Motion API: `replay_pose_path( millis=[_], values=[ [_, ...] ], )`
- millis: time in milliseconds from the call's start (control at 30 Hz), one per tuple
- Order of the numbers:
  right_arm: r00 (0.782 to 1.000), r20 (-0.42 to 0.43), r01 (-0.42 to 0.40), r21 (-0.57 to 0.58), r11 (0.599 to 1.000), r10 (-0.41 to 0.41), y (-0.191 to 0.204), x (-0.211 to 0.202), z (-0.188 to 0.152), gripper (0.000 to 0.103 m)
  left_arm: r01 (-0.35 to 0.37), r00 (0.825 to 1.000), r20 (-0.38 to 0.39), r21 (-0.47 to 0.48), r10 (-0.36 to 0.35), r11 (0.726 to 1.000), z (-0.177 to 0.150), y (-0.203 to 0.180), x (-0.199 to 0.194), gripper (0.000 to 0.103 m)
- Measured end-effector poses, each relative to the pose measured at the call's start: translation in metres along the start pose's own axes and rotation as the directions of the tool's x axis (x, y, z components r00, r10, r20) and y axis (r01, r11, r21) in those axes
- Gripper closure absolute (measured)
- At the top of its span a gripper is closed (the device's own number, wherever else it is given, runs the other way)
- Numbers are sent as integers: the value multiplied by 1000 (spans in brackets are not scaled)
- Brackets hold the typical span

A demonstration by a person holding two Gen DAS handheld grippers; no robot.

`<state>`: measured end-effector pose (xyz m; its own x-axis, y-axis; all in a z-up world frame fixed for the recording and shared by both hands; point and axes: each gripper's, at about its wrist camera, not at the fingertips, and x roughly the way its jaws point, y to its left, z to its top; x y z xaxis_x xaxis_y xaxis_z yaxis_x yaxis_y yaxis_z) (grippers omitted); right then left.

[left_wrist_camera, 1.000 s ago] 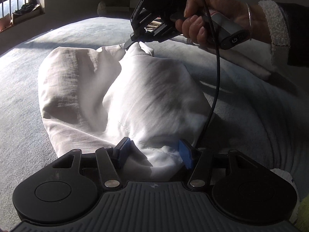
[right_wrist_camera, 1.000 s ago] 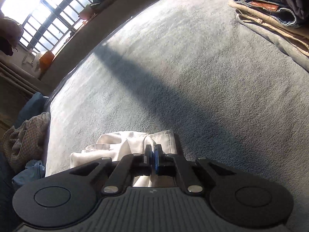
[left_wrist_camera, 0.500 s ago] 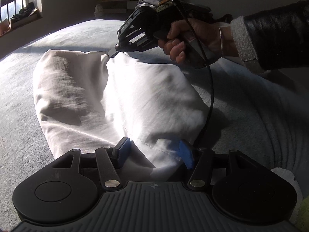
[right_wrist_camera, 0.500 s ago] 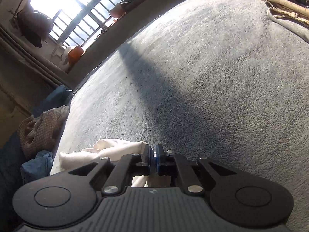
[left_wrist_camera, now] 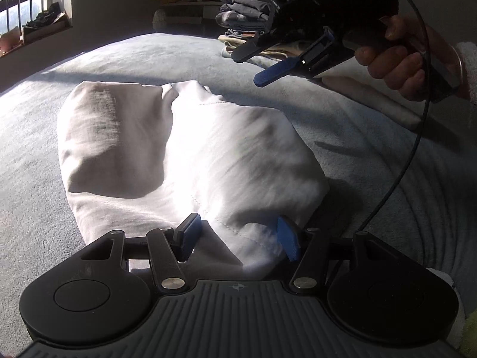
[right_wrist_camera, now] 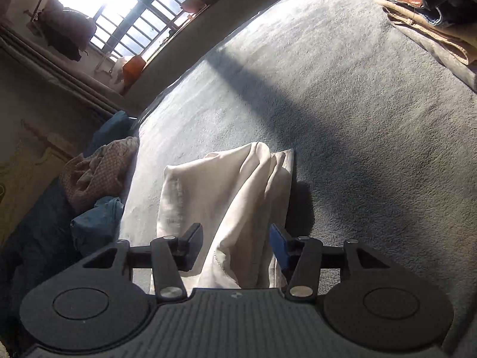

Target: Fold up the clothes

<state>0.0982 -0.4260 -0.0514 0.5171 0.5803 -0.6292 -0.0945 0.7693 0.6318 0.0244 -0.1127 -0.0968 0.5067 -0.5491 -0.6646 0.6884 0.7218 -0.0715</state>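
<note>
A white garment [left_wrist_camera: 184,149] lies folded over on the grey bed cover [left_wrist_camera: 372,161], sunlit across its middle. My left gripper [left_wrist_camera: 238,240] is open at the garment's near end, its blue pads either side of the cloth without pinching it. The right gripper [left_wrist_camera: 252,67], held by a hand [left_wrist_camera: 396,59], hovers open above and to the right of the garment's far edge, touching nothing. In the right wrist view the garment [right_wrist_camera: 226,203] lies below the open right gripper [right_wrist_camera: 235,246], its fingers apart over the cloth.
A stack of folded clothes [left_wrist_camera: 247,26] sits at the far side of the bed, also in the right wrist view as a stack of folded clothes [right_wrist_camera: 426,21]. Crumpled clothes [right_wrist_camera: 95,176] lie off the bed's left edge. A barred window [right_wrist_camera: 125,9] lights the room. A black cable [left_wrist_camera: 399,161] hangs from the right gripper.
The right gripper has opened, let go of the garment's far edge and lifted away up and to the right. The cloth has dropped flat. The left gripper stays open and still.
</note>
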Motion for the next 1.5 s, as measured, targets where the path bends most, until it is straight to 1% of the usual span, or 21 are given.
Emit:
replay_pose_path(
  millis=[67,100,233,300,400,500,533,667,733,767,833,867,900,1067,1167,1200,1267,1300,1333,1400,1500],
  values=[
    [1000,9,18,-64,998,-18,12,-4,-19,52,-4,1000,3,4,4,1000,1,-1,-1,46],
    [999,5,52,-88,995,-52,12,0,-25,55,-6,1000,4,6,6,1000,1,-2,-1,46],
    [980,-9,195,-182,964,-200,10,18,-47,86,-14,1000,18,12,13,1000,1,-7,-7,46],
    [962,-10,264,-229,937,-273,9,27,-58,88,-16,999,41,5,16,1000,2,-6,-9,46],
    [957,40,288,-239,927,-287,10,23,-61,88,-14,996,82,-16,16,1000,4,-2,-15,46],
    [928,100,371,-305,877,-358,19,19,-61,88,-31,997,67,-21,33,999,2,-1,-16,46],
    [926,127,379,-316,870,-357,23,14,-61,88,-38,997,60,-22,39,999,1,0,-16,46],
    [956,182,276,-300,913,-230,33,-19,-60,86,-40,996,85,-20,42,999,1,3,-23,46],
    [978,125,194,-246,950,-167,32,-28,-60,83,-44,994,95,-29,47,999,2,8,-26,46],
    [986,96,152,-216,965,-134,31,-33,-60,77,-49,994,98,-41,53,998,3,12,-28,46],
    [995,35,94,-111,989,-91,19,-34,-68,58,-57,993,102,-67,63,996,4,18,-30,46],
    [998,6,68,-56,996,-67,13,-35,-73,57,-64,992,105,-77,72,995,5,22,-31,46],
    [999,-22,42,0,999,-42,7,-35,-77,57,-72,991,108,-87,81,994,5,26,-32,46],
    [991,-133,58,178,982,-34,-20,-21,-108,56,-118,983,119,-152,137,981,3,46,-39,46],
    [992,-129,32,243,970,-1,-27,-11,-114,56,-132,981,118,-187,156,973,2,56,-42,46],
    [992,-126,23,264,964,10,-29,-8,-117,58,-129,981,116,-206,156,970,2,59,-43,46],
    [994,-109,6,290,957,27,-30,-4,-118,70,-119,982,114,-247,150,962,3,65,-45,46],
    [994,-101,0,292,956,31,-30,-4,-117,85,-118,982,115,-255,152,960,3,66,-46,46],
    [995,-93,-5,295,955,34,-29,-4,-116,92,-119,981,118,-260,154,958,3,66,-47,46],
    [996,-77,-13,294,956,38,-28,-5,-114,96,-122,980,122,-264,159,957,4,67,-48,46],
    [998,-56,-19,289,957,36,-22,-8,-112,98,-127,979,121,-257,162,958,4,65,-47,46]
  ],
)
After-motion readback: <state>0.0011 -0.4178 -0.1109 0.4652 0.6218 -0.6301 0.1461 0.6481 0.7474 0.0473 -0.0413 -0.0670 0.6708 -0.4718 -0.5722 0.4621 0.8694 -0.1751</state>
